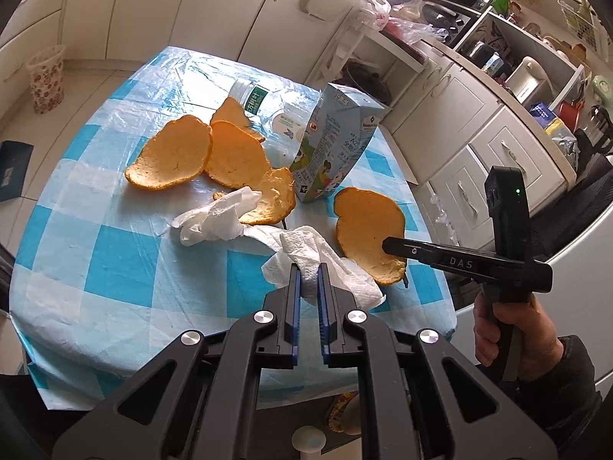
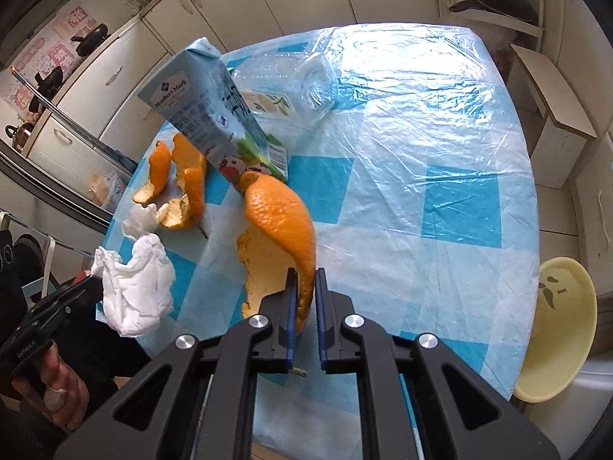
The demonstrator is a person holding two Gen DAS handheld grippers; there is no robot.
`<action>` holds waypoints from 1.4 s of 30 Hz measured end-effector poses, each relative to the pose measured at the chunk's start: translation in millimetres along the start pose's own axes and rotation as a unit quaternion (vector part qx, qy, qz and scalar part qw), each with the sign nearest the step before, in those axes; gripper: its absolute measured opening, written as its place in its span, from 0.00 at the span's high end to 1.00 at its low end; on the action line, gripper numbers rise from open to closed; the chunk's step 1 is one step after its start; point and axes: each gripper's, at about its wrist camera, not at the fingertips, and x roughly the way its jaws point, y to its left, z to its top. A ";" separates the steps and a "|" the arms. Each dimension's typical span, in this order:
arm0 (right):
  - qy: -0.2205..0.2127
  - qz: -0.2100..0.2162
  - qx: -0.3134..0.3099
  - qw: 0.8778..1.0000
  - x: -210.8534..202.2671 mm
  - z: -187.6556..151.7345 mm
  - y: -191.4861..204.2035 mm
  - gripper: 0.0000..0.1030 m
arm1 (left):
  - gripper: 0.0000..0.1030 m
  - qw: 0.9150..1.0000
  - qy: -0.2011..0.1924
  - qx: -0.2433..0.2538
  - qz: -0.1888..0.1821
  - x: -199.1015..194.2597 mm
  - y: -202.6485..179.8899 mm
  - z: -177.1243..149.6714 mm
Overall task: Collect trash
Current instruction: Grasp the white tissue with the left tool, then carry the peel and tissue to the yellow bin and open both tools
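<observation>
Left gripper [image 1: 309, 281] — jaws narrow, clamped on crumpled paper towel [image 1: 329, 264] at near table edge. Right gripper [image 2: 305, 291] — jaws narrow, pinching large orange peel [image 2: 283, 214] by its near end, just right of towel. Milk carton [image 1: 329, 145] upright mid-table; clear plastic bottle [image 1: 268, 109] lying behind it. Further peels [image 1: 172, 153] and second tissue [image 1: 214, 218] scattered left on blue-check tablecloth [image 1: 115, 260]. Patterned wastebasket [image 1: 45, 78] on floor, far left.
</observation>
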 end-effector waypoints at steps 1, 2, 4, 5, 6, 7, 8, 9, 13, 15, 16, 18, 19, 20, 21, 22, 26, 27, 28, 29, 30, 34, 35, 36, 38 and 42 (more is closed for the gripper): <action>-0.005 0.005 0.000 1.000 -3.6 -0.2 0.5 0.92 | 0.92 1.000 -0.002 0.001 -0.002 -1.8 -1.3 0.2; -0.010 0.008 -0.001 1.000 -7.5 -0.6 1.2 0.93 | 0.92 1.000 -0.005 0.004 -0.006 -3.6 -3.1 0.5; -0.018 0.009 -0.006 1.000 -15.4 -2.2 2.4 0.93 | 0.92 1.000 -0.009 0.010 -0.011 -6.7 -7.3 0.2; -0.024 0.007 -0.009 1.000 -20.0 -2.8 3.1 0.93 | 0.92 1.000 -0.011 0.013 -0.014 -8.5 -9.8 0.6; -0.030 0.005 -0.012 0.999 -25.1 -3.4 2.3 0.93 | 0.92 1.000 -0.013 0.016 -0.016 -9.9 -12.6 1.3; -0.037 0.002 -0.012 0.999 -30.6 -4.1 0.6 0.93 | 0.92 1.000 -0.015 0.019 -0.019 -11.6 -16.1 1.9; -0.043 0.001 -0.010 0.999 -35.7 -5.3 -2.5 0.93 | 0.92 0.999 -0.018 0.024 -0.021 -13.3 -21.2 2.9; -0.050 -0.001 -0.006 0.999 -42.4 -6.2 -7.0 0.93 | 0.92 0.999 -0.020 0.030 -0.022 -14.7 -27.2 4.2; -0.082 -0.022 0.016 0.996 -71.4 -11.6 -33.5 0.93 | 0.92 0.997 -0.029 0.060 -0.028 -17.5 -56.9 8.6; -0.102 -0.038 0.034 0.993 -89.6 -14.4 -51.9 0.93 | 0.92 0.996 -0.031 0.076 -0.036 -16.3 -74.6 9.9; -0.112 -0.045 0.045 0.992 -98.6 -16.7 -61.9 0.93 | 0.92 0.995 -0.031 0.085 -0.041 -13.8 -85.5 11.4; -0.132 -0.070 0.069 0.986 -118.1 -23.4 -84.5 0.93 | 0.92 0.993 -0.029 0.100 -0.053 -7.0 -106.2 13.2; -0.140 -0.086 0.079 0.983 -126.7 -24.9 -96.1 0.93 | 0.92 0.992 -0.027 0.107 -0.060 -2.7 -117.6 14.2; -0.148 -0.107 0.087 0.979 -135.5 -28.5 -105.9 0.93 | 0.92 0.990 -0.024 0.117 -0.068 3.9 -132.7 14.7; -0.155 -0.128 0.094 0.975 -144.4 -31.7 -115.7 0.93 | 0.92 0.989 -0.021 0.125 -0.074 8.6 -143.6 14.7; -0.158 -0.150 0.100 0.971 -151.8 -34.4 -125.4 0.93 | 0.92 0.988 -0.018 0.134 -0.079 14.9 -157.3 14.8; -0.136 -0.206 0.105 0.963 -160.5 -37.8 -153.6 0.93 | 0.92 0.981 0.002 0.166 -0.101 48.3 -209.9 11.3; -0.126 -0.214 0.103 0.963 -158.6 -37.3 -158.5 0.93 | 0.92 0.980 0.007 0.170 -0.104 56.4 -220.8 9.7; -0.112 -0.224 0.097 0.963 -156.0 -36.8 -163.8 0.93 | 0.92 0.979 0.013 0.174 -0.108 66.5 -232.3 7.9; -0.101 -0.232 0.091 0.963 -153.2 -36.5 -167.8 0.93 | 0.92 0.978 0.019 0.176 -0.110 74.9 -240.3 6.6; -0.090 -0.239 0.085 0.963 -150.1 -35.8 -171.5 0.93 | 0.92 0.977 0.025 0.178 -0.112 85.6 -249.6 4.1; -0.043 -0.266 0.074 0.960 -132.6 -42.4 -200.3 0.93 | 0.92 0.976 0.055 0.181 -0.105 130.3 -276.1 -5.9; -0.031 -0.267 0.079 0.960 -127.7 -44.1 -209.4 0.93 | 0.92 0.977 0.063 0.179 -0.100 143.1 -280.8 -8.3; -0.020 -0.265 0.088 0.960 -121.4 -45.8 -219.5 0.93 | 0.92 0.977 0.071 0.178 -0.096 154.4 -284.6 -10.0; -0.001 -0.258 0.106 0.960 -115.2 -49.8 -235.9 0.93 | 0.92 0.977 0.085 0.177 -0.086 178.1 -293.0 -15.5; 0.006 -0.252 0.147 0.956 -112.5 -53.9 -258.2 0.80 | 0.92 0.975 0.118 0.178 -0.058 226.5 -311.2 -27.4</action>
